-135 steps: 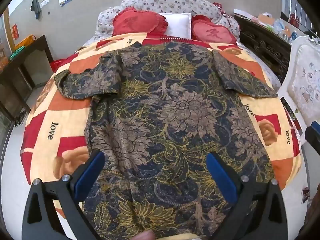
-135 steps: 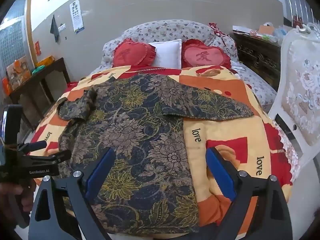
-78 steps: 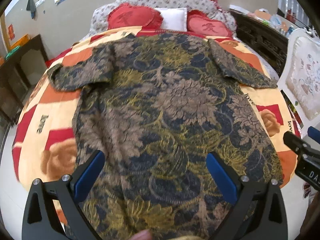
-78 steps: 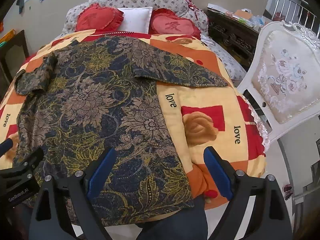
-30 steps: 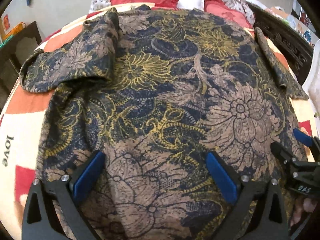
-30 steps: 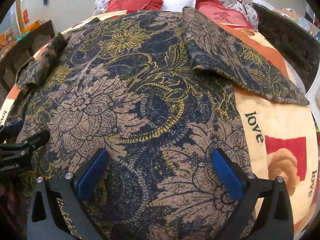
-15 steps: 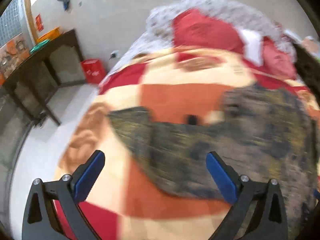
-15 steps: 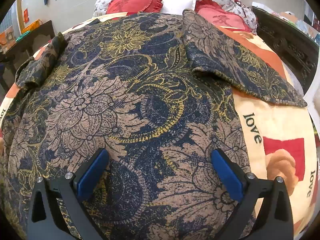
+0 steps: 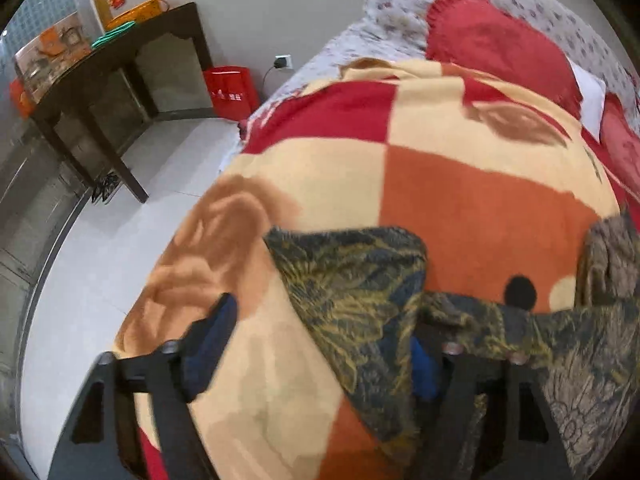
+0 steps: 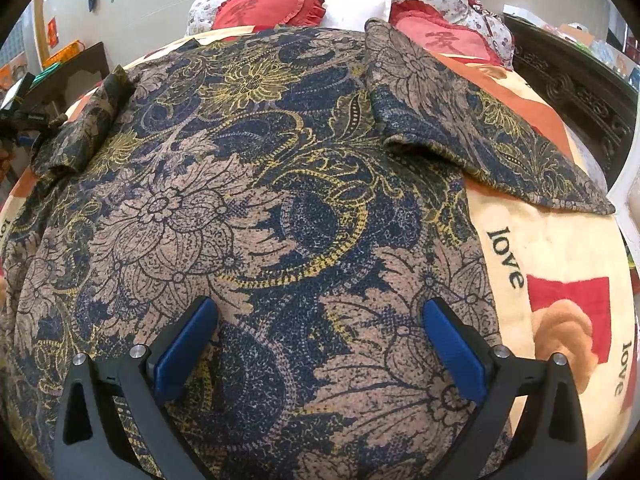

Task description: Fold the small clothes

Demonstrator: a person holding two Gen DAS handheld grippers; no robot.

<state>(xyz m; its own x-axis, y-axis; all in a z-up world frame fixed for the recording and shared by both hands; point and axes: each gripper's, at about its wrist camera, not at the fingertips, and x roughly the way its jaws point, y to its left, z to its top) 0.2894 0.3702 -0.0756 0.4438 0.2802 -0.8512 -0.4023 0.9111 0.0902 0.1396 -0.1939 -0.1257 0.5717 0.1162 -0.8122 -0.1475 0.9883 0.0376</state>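
Observation:
A dark floral short-sleeved garment (image 10: 280, 200) lies spread flat on the bed, neck end towards the pillows. Its left sleeve (image 9: 360, 292) lies between the fingers of my left gripper (image 9: 320, 344), which is open low over the bed; the right finger sits partly under the sleeve edge. My right gripper (image 10: 316, 340) is open and hovers just over the garment's body. The right sleeve (image 10: 480, 132) lies spread to the right. The left gripper also shows in the right wrist view (image 10: 24, 124) at the far left, by the left sleeve (image 10: 88, 120).
The bed carries a red, orange and cream blanket (image 9: 480, 200) with "love" print (image 10: 506, 256). Red heart cushions (image 10: 264, 8) and a white pillow (image 10: 352, 6) lie at the head. A dark side table (image 9: 112, 72) and a red bag (image 9: 230, 90) stand left; a dark cabinet (image 10: 576, 88) stands right.
My left gripper has swung left from over the garment's body to its left sleeve, dropped close to the bed and narrowed slightly around the sleeve. My right gripper has hardly moved.

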